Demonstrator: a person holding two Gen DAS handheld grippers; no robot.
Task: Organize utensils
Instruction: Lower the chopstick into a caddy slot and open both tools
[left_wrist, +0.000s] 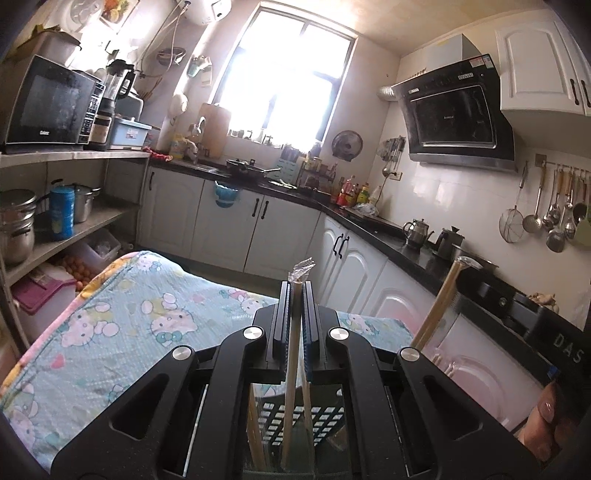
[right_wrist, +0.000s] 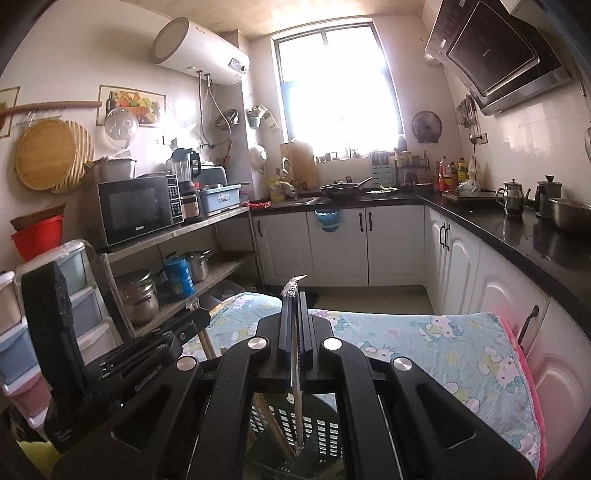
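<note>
Wooden chopsticks in clear plastic sleeves (left_wrist: 291, 354) are pinched upright in the left gripper (left_wrist: 295, 291); the right gripper (right_wrist: 294, 306) clamps another wrapped pair (right_wrist: 297, 369). Guessing that's so they drop end-first into the black slotted plastic basket (left_wrist: 295, 417) right below, sitting on a cartoon-cat cloth-covered table (left_wrist: 122, 317) in a small kitchen.

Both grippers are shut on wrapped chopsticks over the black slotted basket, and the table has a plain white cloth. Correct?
Not quite. The cloth is not plain white: it is light blue with a cartoon cat print, as the right wrist view shows. The rest holds: left gripper and right gripper are each shut on wrapped chopsticks above the basket.
</note>
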